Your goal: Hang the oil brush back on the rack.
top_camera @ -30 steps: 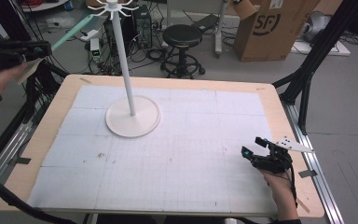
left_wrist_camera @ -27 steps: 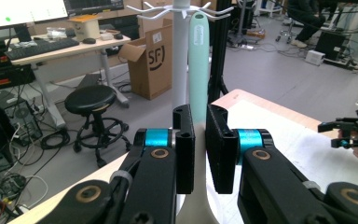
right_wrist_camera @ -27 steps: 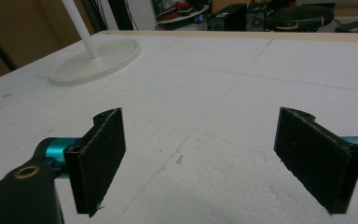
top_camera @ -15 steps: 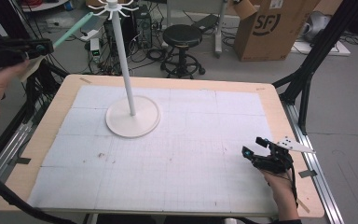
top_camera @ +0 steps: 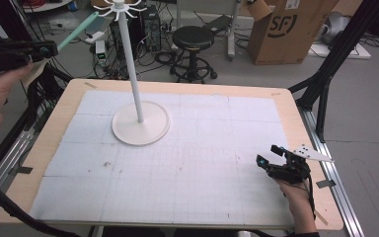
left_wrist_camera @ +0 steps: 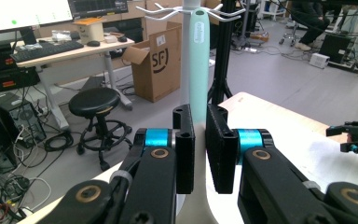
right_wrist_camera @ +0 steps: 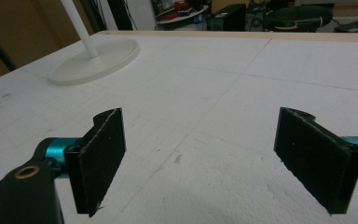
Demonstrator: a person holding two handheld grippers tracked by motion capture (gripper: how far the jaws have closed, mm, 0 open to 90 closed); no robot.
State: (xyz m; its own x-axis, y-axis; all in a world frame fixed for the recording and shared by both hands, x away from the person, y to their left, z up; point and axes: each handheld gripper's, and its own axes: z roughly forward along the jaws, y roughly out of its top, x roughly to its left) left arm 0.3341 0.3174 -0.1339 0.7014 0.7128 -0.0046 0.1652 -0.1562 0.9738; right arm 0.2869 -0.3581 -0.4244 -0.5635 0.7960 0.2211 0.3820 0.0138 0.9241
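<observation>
Surface is a light wood top, almost fully covered by a white gridded mat with a few dark scuff marks near its left-centre. On the mat, toward the far left: a white stand with round base and upright pole.

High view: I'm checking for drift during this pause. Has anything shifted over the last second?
The left gripper, shut on the mint-green tool, moved slightly up and toward the hook stand. The right gripper stayed low over the table's right corner, fingers apart. The stand did not move.
</observation>
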